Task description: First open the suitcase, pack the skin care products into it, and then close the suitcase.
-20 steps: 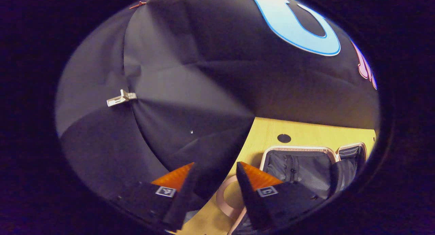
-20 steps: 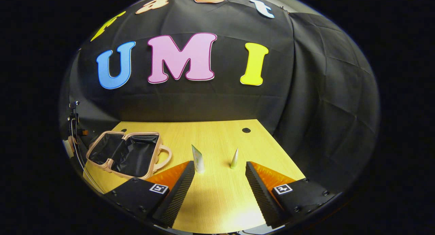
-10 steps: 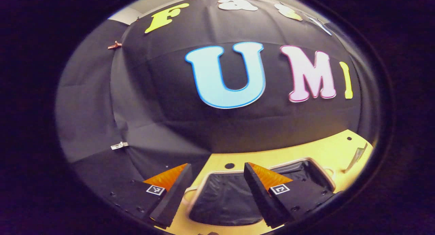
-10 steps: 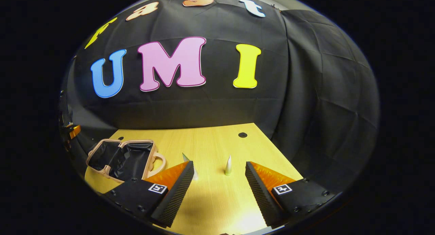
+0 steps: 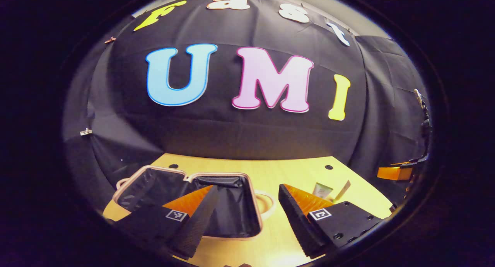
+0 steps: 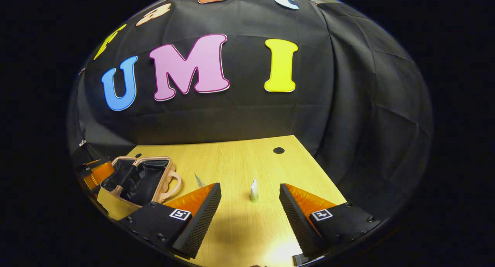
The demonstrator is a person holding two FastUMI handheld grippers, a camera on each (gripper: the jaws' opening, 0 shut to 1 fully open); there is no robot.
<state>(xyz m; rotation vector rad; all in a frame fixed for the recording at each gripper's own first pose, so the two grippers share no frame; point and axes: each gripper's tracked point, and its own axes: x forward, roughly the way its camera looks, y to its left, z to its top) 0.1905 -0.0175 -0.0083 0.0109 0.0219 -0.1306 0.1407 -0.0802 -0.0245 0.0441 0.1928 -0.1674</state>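
Note:
The small pink suitcase (image 5: 185, 195) lies open on the wooden table (image 5: 294, 172), both halves lined in black and with nothing inside. In the right gripper view the suitcase (image 6: 137, 180) sits at the far left. My left gripper (image 5: 247, 216) hovers open above its right half and handle. Two skin care tubes (image 5: 323, 189) stand to the right of the case. My right gripper (image 6: 249, 216) is open, with a white and green tube (image 6: 254, 190) standing upright ahead between its fingers. A second tube (image 6: 199, 180) peeks out behind the left finger.
Black cloth walls close the table at the back and both sides. A round cable hole (image 6: 278, 150) sits near the table's far edge. The other gripper (image 5: 390, 173) shows at the far right of the left gripper view.
The left gripper view has swung right, from the side wall to the back wall, and now sits over the open suitcase. The right gripper has shifted, so the upright tube is centred between its fingers.

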